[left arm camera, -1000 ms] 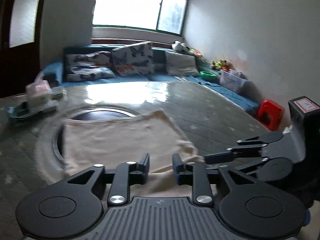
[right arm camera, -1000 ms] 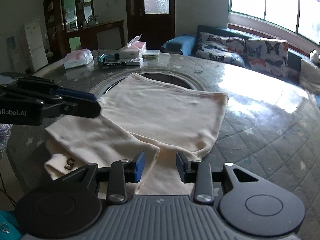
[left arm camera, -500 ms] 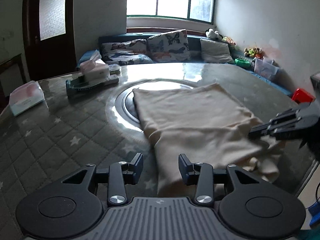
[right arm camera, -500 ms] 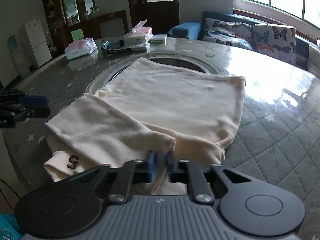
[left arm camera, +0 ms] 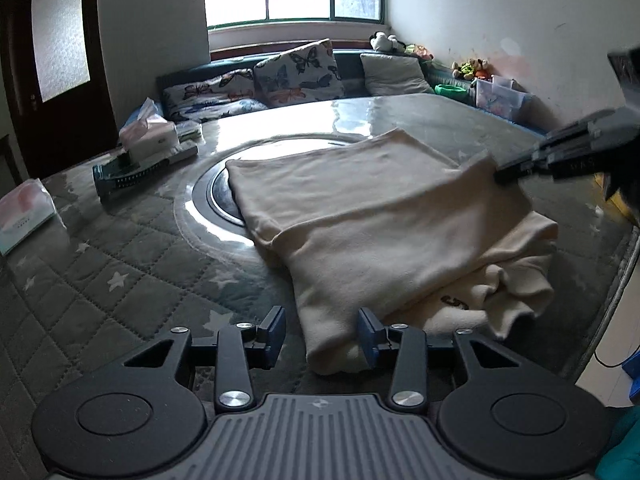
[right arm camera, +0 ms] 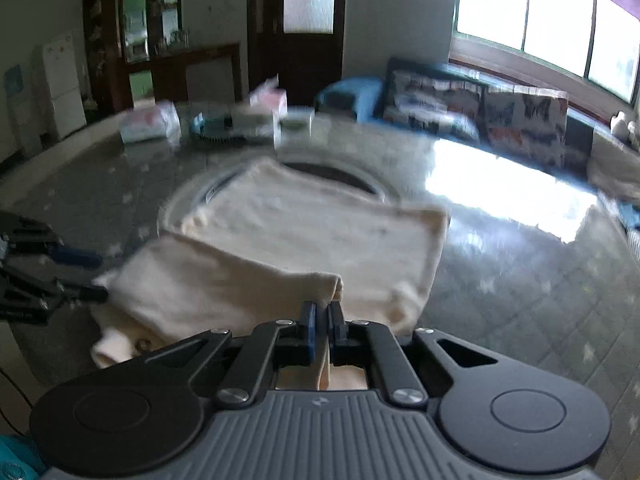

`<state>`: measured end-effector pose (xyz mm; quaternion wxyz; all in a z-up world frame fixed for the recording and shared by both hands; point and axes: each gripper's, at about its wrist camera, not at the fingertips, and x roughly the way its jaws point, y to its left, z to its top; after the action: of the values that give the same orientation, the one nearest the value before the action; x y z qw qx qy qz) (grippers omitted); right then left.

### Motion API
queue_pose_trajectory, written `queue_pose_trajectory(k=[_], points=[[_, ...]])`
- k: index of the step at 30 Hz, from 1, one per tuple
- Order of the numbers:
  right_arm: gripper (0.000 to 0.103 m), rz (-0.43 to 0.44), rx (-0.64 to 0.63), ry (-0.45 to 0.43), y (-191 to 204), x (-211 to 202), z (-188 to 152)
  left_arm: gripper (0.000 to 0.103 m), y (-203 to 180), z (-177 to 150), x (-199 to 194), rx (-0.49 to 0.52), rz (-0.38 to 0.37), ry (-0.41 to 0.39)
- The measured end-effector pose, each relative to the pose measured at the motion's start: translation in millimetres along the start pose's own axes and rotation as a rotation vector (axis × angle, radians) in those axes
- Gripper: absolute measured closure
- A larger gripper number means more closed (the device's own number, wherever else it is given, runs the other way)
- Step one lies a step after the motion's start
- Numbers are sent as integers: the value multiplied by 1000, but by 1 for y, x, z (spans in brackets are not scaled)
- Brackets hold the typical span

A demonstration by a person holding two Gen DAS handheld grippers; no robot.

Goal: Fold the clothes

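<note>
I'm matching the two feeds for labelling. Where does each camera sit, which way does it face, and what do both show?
Left wrist: on the left gripper, facing the window and sofa; its open jaws straddle a corner of the cream garment.
Right wrist: on the right gripper, facing the door and cabinets; shut on a garment fold.
Shared: the garment, the round table, tissue packs, and each view catches the other gripper at its edge.

Cream garment (left arm camera: 372,220), partly folded, lying flat on table, one corner lifted
</note>
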<state>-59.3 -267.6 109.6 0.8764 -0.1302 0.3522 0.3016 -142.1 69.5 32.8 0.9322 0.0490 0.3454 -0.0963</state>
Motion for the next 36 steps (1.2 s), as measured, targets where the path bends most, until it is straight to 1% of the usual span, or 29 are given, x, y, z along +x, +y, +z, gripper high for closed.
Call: queue_pose_trajectory(k=[2, 4, 8, 11, 17, 22, 24, 27, 28, 30, 33, 36], points=[[96, -16, -9, 31, 0, 8, -5, 60, 3, 2, -2, 2, 6, 0], [93, -25, -18, 43, -1, 11, -7, 60, 7, 6, -7, 0, 5, -8], [93, -35, -22, -4, -6, 5, 1, 60, 12, 23, -12, 4, 10, -44], [93, -11, -24, -21, -4, 12, 8, 60, 9, 38, -4, 2, 2, -64], [93, 32, -28, 26, 4, 36, 7, 60, -5, 53, 27, -4, -38, -58], [92, 36, -29, 57, 5, 47, -2, 60, -12, 52, 54, -5, -40, -7], [92, 39, -32, 54, 5, 46, -4, 60, -11, 49, 59, -4, -35, 12], [90, 40, -42, 42, 5, 38, -2, 60, -9, 45, 60, -6, -33, 22], [84, 40, -46, 37, 5, 35, -2, 60, -9, 45, 58, -6, -33, 21], [80, 41, -55, 26, 6, 27, -1, 60, -9, 45, 54, 0, -36, 17], [80, 48, -64, 18, 8, 17, -2, 60, -10, 45, 48, 12, -37, 11], [80, 57, -71, 28, 11, 13, -9, 60, -10, 42, 44, 19, -36, 14]])
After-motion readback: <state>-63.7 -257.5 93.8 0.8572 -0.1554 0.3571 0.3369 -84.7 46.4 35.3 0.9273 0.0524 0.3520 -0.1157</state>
